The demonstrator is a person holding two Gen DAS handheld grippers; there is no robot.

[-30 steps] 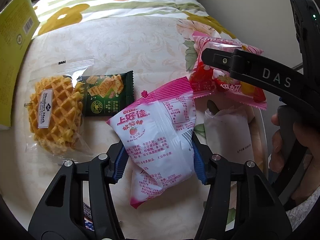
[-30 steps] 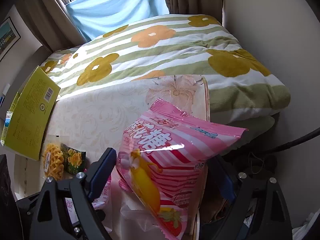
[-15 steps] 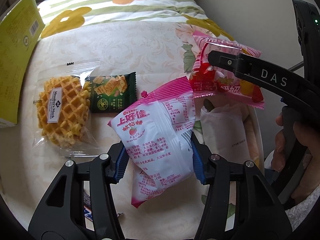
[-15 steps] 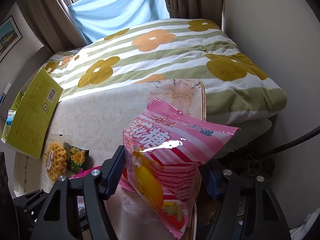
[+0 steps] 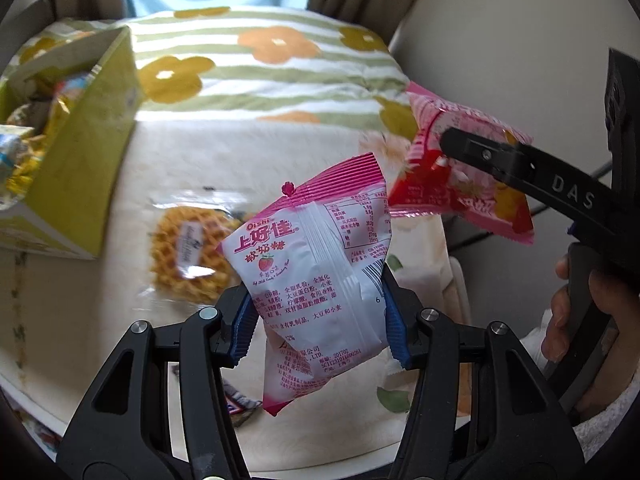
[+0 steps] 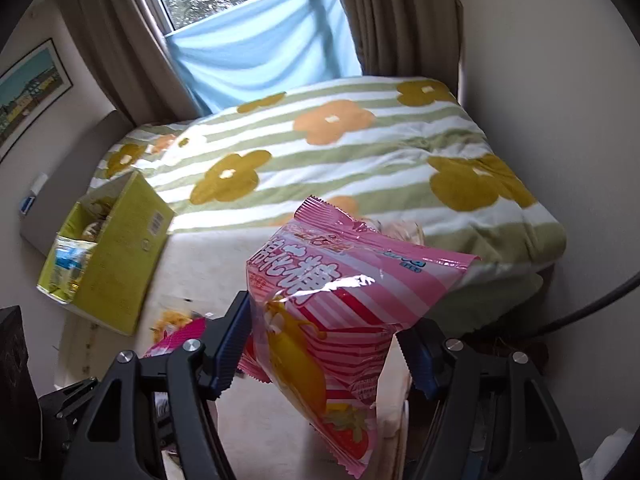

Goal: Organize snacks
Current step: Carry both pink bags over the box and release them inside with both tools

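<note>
My left gripper is shut on a white and pink milk candy bag, which hangs in the air above the table. In the right wrist view my right gripper is shut on a pink striped candy bag, also held off the table; the same bag shows at the right of the left wrist view under a black finger. A wrapped waffle lies on the table below and left of the white bag. An open yellow-green box with several snacks inside stands at the left.
A striped blanket with orange and yellow flowers lies beyond the table, under a window with curtains. A wall closes the right side. The person's hand grips the right tool's handle. A small wrapper lies by the near table edge.
Both grippers rose, lifting their bags off the table. The right jaws closed onto the striped bag. The yellow-green box's open top came into view.
</note>
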